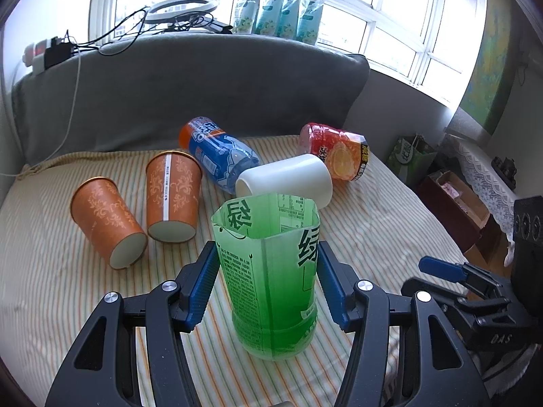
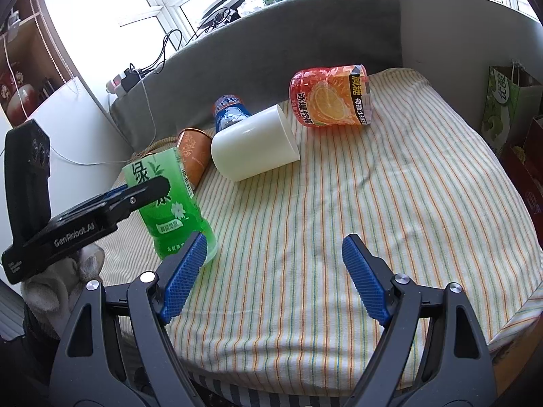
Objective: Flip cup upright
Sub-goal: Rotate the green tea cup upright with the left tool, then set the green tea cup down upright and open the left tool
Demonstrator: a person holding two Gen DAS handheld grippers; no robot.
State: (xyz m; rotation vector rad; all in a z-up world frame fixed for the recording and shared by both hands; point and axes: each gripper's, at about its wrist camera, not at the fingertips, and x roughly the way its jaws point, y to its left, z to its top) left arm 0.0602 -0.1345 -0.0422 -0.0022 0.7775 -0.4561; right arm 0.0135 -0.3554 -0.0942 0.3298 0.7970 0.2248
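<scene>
Left-wrist view, left to right. Two orange paper cups with a pale floral print, the left one [image 1: 107,222] and its neighbour [image 1: 173,195], lie tipped on the striped cloth [image 1: 390,230], bases toward the camera. To their right, farther off, lie a cut-off blue plastic bottle with an orange base [image 1: 217,154], a white plastic cup [image 1: 285,181] on its side with its mouth to the left, and an orange-red cut bottle with a citrus label [image 1: 339,151].

In the near centre stands the task's thing: a green translucent cup cut from a tea bottle [image 1: 273,278], upright on its base, open end up. The left gripper [image 1: 268,278] brackets it, one blue pad [image 1: 203,281] on each side. The pads lie at or very near the walls; whether they press cannot be told, and the walls show no dent.

Right-wrist view. The green cup [image 2: 169,203] stands at the near left, base on the cloth and leaning slightly. The right gripper [image 2: 275,278] is spread wide with nothing between its fingers; its left finger lies close beside the cup's base.

Judged step: releasing the righted cup. To do it well, spread the pads evenly so neither drags the thin wall, confirm the base sits flat on the soft cloth, then draw back along the finger line. Keep the right gripper clear of the base.
</scene>
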